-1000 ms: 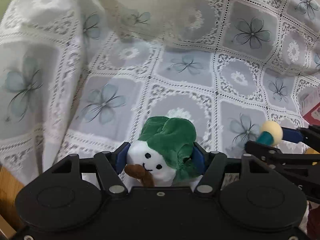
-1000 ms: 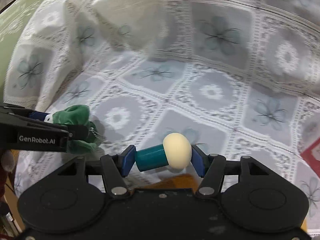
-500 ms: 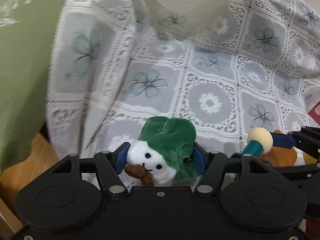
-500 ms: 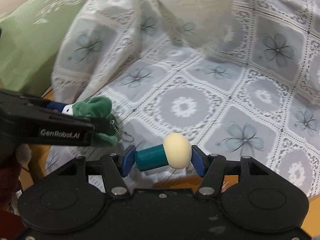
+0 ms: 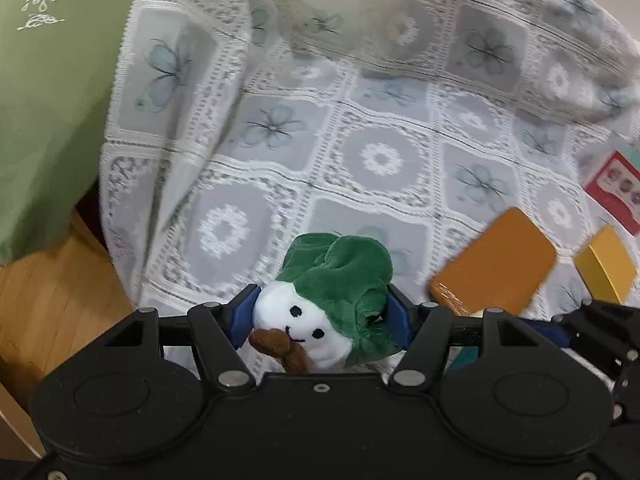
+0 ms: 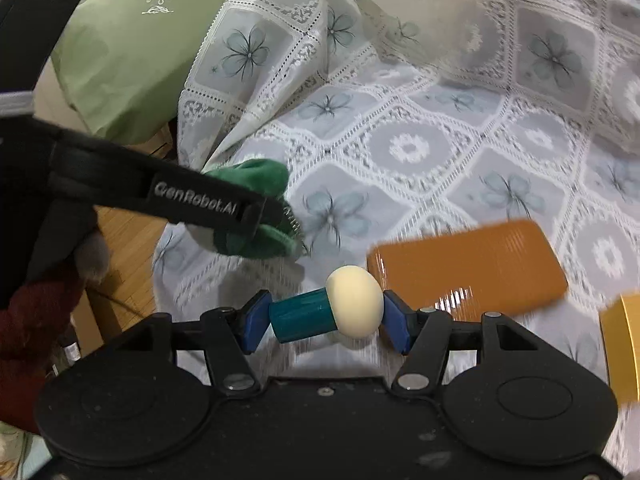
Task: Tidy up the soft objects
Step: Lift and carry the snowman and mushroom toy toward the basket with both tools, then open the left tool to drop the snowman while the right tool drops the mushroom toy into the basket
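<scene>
A small white plush with a green hat (image 5: 324, 312) sits squeezed between the blue pads of my left gripper (image 5: 322, 316), which is shut on it above the lace-covered bed. In the right wrist view the same green plush (image 6: 256, 208) shows at left behind the left gripper's black finger. My right gripper (image 6: 326, 314) is shut on a teal peg with a cream round head (image 6: 328, 308), held sideways between its pads. The right gripper's black frame shows at the right edge of the left wrist view, its fingertips hidden.
A white lace bedspread with blue flowers (image 5: 380, 152) covers the bed, bunched up at the back. An orange flat block (image 6: 468, 260) and a yellow block (image 6: 624, 344) lie on it at right. A red card (image 5: 616, 192) lies further right. Green pillow (image 6: 132, 48) at left; wooden floor (image 5: 52, 304) below.
Both grippers have swept sideways over the bed, still holding their objects. The bed's left edge, green pillow and floor came into view, and the orange and yellow blocks now show at right.
</scene>
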### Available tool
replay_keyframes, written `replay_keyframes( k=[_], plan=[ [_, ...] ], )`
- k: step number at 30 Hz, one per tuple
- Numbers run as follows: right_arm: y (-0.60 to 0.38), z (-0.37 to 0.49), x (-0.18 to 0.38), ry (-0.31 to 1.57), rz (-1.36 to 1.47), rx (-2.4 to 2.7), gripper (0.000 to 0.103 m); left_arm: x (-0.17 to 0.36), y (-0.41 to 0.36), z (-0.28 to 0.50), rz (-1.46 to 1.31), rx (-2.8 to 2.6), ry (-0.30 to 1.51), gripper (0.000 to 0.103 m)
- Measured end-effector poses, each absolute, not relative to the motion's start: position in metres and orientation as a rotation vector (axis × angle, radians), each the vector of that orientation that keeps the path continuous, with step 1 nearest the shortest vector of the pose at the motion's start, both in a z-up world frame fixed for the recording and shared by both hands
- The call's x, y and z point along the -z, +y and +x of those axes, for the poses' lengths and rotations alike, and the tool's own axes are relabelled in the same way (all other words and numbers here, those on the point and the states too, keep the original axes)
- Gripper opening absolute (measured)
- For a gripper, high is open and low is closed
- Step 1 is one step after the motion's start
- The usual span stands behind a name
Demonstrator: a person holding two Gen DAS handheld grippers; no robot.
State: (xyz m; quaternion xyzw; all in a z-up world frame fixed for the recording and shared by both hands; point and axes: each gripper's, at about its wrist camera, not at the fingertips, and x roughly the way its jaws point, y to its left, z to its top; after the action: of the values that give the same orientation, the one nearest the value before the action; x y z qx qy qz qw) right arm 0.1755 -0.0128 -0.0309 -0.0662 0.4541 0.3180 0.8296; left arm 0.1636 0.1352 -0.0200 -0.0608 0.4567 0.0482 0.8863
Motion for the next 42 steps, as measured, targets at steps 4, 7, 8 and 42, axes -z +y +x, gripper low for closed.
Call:
replay_keyframes(
  k=[4,7,8,42],
  plan=[
    [-0.042,0.151,0.029,0.961,-0.125,-0.648,0.059,0.021,0.113,0.151,-0.089,-0.074,0.963,0.061],
    [-0.066,0.133,0.028,0.956,-0.112,-0.615,0.059,0.022,0.098,0.141,-0.083,-0.043,0.983,0.061],
    [-0.074,0.126,0.028,0.950,-0.111,-0.602,0.059,0.022,0.092,0.138,-0.078,-0.031,0.989,0.061],
    [-0.207,-0.004,0.016,0.888,0.227,-0.130,0.059,0.040,-0.034,0.013,0.078,0.296,1.134,0.061]
  ],
)
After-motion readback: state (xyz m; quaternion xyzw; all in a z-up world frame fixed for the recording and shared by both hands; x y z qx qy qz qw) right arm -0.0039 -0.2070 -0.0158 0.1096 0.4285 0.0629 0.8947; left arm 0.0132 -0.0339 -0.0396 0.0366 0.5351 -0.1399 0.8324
